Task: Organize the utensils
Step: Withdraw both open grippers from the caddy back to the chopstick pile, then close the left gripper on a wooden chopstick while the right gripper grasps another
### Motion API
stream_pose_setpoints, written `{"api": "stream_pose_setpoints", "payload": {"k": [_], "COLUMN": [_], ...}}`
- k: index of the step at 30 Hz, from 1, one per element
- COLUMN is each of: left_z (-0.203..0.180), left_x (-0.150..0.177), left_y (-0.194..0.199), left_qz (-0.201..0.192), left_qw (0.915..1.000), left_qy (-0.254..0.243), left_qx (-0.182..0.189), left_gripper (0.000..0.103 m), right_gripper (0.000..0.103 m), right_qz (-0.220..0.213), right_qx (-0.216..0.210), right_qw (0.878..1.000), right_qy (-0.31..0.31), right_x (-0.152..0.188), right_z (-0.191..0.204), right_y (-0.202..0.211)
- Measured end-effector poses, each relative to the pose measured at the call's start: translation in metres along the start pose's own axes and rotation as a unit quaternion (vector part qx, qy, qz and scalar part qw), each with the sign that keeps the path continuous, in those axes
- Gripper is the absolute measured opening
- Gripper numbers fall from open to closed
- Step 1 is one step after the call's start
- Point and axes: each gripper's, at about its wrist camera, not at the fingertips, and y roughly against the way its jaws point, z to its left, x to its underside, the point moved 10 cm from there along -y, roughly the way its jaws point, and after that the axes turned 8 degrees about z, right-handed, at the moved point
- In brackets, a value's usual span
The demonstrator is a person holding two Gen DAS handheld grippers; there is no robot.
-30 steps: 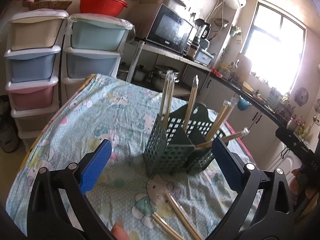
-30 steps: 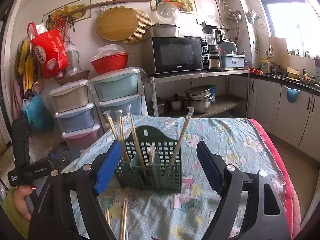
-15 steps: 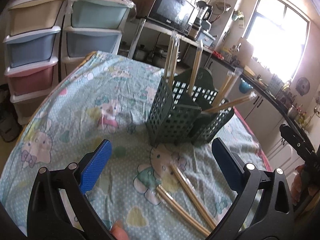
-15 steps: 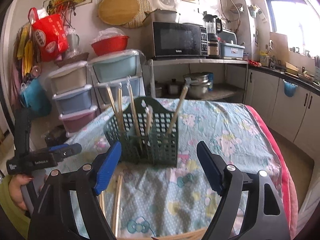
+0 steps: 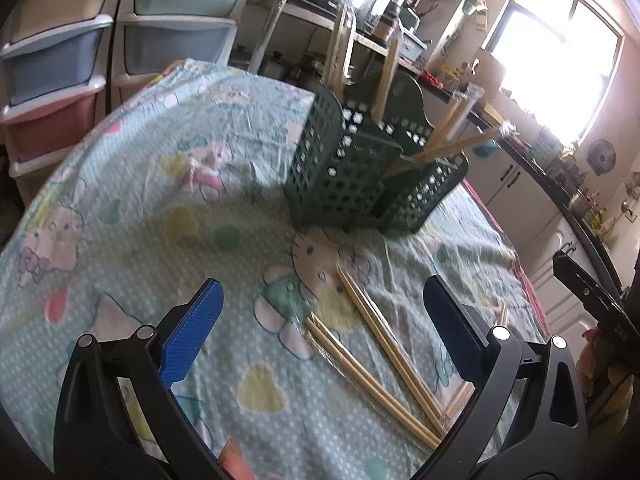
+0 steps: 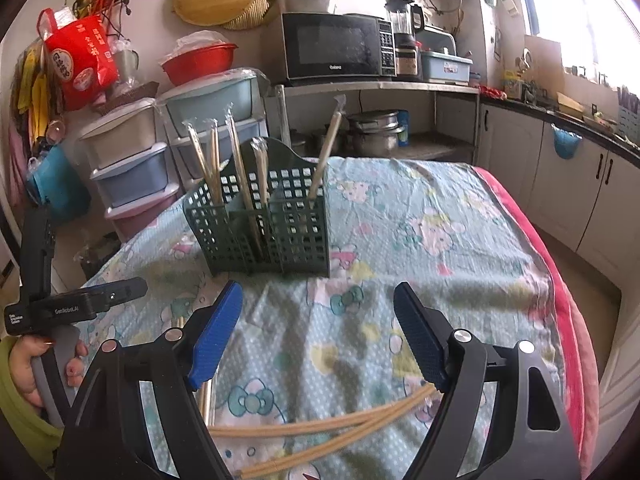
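Note:
A dark green perforated utensil holder (image 5: 360, 168) (image 6: 264, 224) stands on the table with several wrapped chopstick pairs upright in its compartments. Loose wrapped chopsticks (image 5: 384, 360) lie on the cloth in front of it, under and between my left gripper's fingers. My left gripper (image 5: 320, 316) hovers open above them, nothing held. In the right wrist view more wrapped chopsticks (image 6: 320, 424) lie near the table's front edge, below my right gripper (image 6: 318, 312), which is open and empty. The left gripper's body (image 6: 72, 308) shows at the left, held by a hand.
The table carries a pale green cartoon-print cloth (image 6: 420, 248) with a pink edge at the right. Stacked plastic drawers (image 5: 60, 60) stand behind the table at left. A shelf with a microwave (image 6: 332, 48) and kitchen counters (image 6: 560, 152) lie beyond.
Both grippers have sunk and tipped downward toward the table. The holder has risen in both views and the loose chopsticks on the cloth have come into fuller view. Both stay open.

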Motion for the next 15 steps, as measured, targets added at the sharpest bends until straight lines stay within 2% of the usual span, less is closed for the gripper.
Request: {"api": "stream_pose_setpoints", "payload": {"k": [8,15], "left_z": [-0.008,-0.017], "left_x": [0.024,0.042], "left_y": [-0.015,-0.028], "left_qz": [0.040,0.078], "left_qw": [0.9991,0.9962], "left_qy": [0.000,0.003], "left_qx": [0.016,0.038], "left_gripper": [0.091,0.068], "right_gripper": [0.075,0.075], "right_qz": [0.021,0.037], "right_qx": [0.005,0.010], "right_qw": [1.000,0.999], "right_qy": [-0.018,-0.038], "right_x": [0.022,0.041], "right_z": [-0.018,-0.037], "right_y": [-0.003,-0.007]}}
